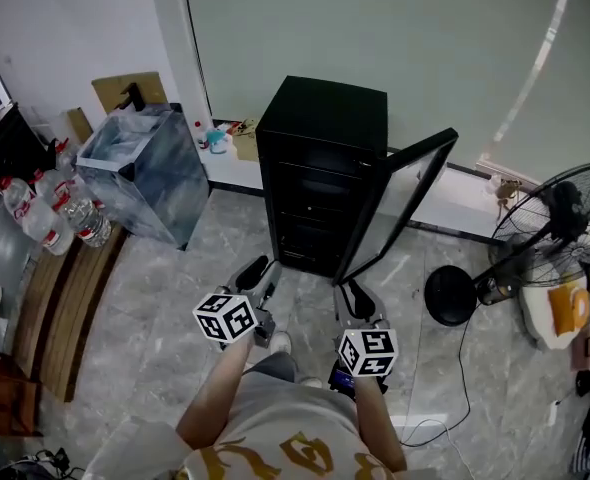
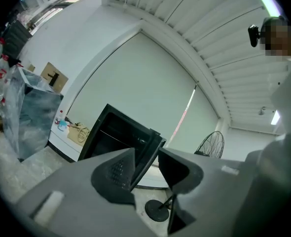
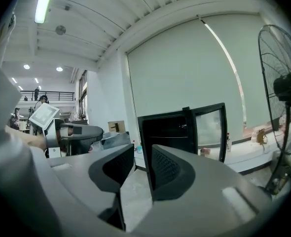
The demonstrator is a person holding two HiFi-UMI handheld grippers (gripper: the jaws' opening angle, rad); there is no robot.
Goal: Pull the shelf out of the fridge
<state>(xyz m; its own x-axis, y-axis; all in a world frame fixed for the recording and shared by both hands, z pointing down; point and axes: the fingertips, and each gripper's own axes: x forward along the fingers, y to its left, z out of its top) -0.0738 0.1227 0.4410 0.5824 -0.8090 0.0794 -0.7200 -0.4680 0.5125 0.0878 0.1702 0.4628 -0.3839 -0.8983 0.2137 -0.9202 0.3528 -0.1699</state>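
My left fingers are sitting a little apart with nothing between them, and my right fingers are showing the same narrow, empty gap. I'm holding the left gripper and the right gripper side by side above the marble floor. The 2 of them are pointing at the black fridge, and neither is touching it. The fridge is standing against the wall, its glass door hanging wide open on my right side. The shelf is lying inside the dark cabinet, showing only as a dim horizontal band. A standing fan is sitting well off to the right, and a lined bin to the left.
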